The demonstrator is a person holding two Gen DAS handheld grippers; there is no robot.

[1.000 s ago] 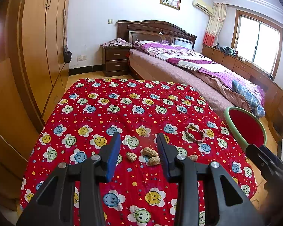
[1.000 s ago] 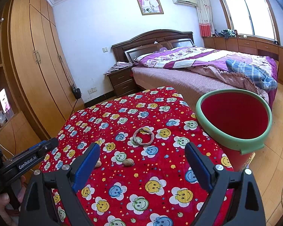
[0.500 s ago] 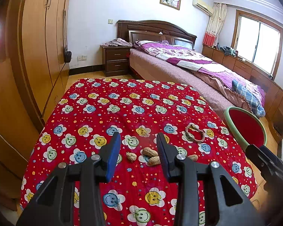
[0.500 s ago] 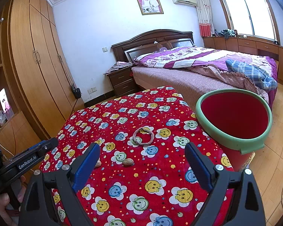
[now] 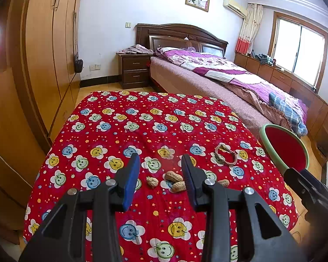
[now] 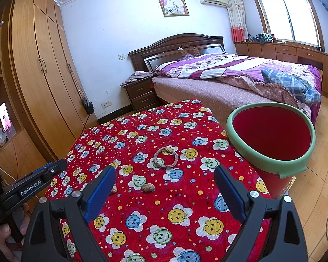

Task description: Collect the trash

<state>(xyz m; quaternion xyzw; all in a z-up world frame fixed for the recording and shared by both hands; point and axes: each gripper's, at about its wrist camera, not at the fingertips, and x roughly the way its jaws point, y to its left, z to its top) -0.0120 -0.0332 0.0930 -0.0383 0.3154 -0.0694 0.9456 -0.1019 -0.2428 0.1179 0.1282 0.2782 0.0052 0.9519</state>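
Observation:
Several peanut shells (image 5: 173,176) lie on the red flowered tablecloth (image 5: 142,131), with a brown rubber-band ring (image 5: 225,154) to their right. My left gripper (image 5: 160,161) is open and empty, hovering just above and before the shells. My right gripper (image 6: 165,173) is open wide and empty, above the cloth near the ring (image 6: 165,157) and a shell (image 6: 148,187). A red bin with a green rim (image 6: 271,135) stands at the table's right edge; it also shows in the left wrist view (image 5: 284,148).
A bed (image 6: 229,80) stands behind the table with a nightstand (image 5: 134,69) beside it. A wooden wardrobe (image 5: 50,54) runs along the left. The left gripper's body (image 6: 28,187) shows at the right view's left edge.

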